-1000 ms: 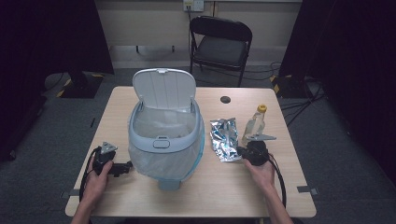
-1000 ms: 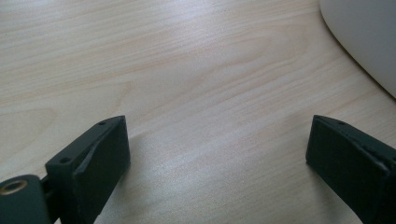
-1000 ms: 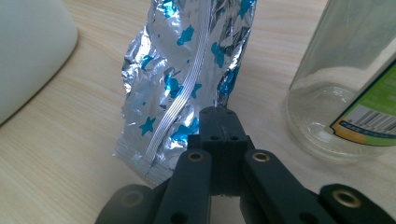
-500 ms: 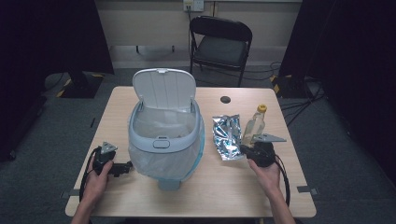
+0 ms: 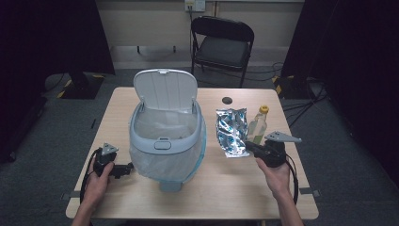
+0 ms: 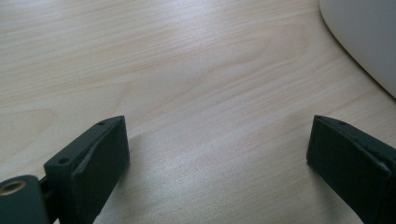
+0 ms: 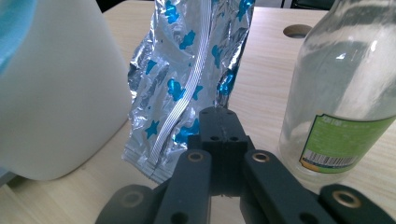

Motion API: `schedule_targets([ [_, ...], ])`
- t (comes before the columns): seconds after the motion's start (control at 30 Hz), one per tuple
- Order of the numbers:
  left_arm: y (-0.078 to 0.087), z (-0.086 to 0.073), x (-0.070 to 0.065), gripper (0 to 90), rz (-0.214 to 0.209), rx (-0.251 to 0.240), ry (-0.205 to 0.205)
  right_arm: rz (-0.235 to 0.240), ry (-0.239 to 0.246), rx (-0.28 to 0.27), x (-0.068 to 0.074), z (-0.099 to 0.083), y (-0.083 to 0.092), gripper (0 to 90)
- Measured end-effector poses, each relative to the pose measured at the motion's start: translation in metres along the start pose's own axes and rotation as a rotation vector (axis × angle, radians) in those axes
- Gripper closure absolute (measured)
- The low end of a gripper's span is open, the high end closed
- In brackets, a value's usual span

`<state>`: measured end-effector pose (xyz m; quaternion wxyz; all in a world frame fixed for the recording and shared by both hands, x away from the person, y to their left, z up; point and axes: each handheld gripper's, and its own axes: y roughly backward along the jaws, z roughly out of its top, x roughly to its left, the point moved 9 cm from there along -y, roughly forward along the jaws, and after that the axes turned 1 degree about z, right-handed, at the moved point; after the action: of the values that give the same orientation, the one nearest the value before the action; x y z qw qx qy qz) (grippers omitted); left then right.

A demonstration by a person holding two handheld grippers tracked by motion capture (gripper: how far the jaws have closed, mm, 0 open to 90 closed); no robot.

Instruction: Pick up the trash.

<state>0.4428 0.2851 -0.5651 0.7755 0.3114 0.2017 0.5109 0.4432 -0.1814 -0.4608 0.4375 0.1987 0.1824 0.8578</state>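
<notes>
the right gripper [image 7: 219, 122], jaws together on the foil snack bag's [image 7: 187, 79] edge, is lifting it; next, carry it over the open bin [image 5: 165, 134]. left gripper [image 6: 217, 154] jaws apart, idle.

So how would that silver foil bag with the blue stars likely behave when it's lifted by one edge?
The foil bag looks crinkled and thin, so it would probably flop and bend rather than stay stiff. It lies flat and looks empty, so likely very light. Its shiny surface may slip between the fingers unless pinched at the ribbed seam.
</notes>
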Motion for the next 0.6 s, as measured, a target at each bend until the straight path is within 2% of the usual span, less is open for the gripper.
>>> schedule_targets([
  [0.3,0.000,0.000,0.000,5.4,0.002,0.000,-0.004,0.010,0.009,-0.026,0.001,0.008,0.011,90.0],
  [0.6,0.000,0.000,0.000,5.5,0.000,-0.001,-0.001,0.033,0.046,-0.067,0.013,0.024,0.028,90.0],
])
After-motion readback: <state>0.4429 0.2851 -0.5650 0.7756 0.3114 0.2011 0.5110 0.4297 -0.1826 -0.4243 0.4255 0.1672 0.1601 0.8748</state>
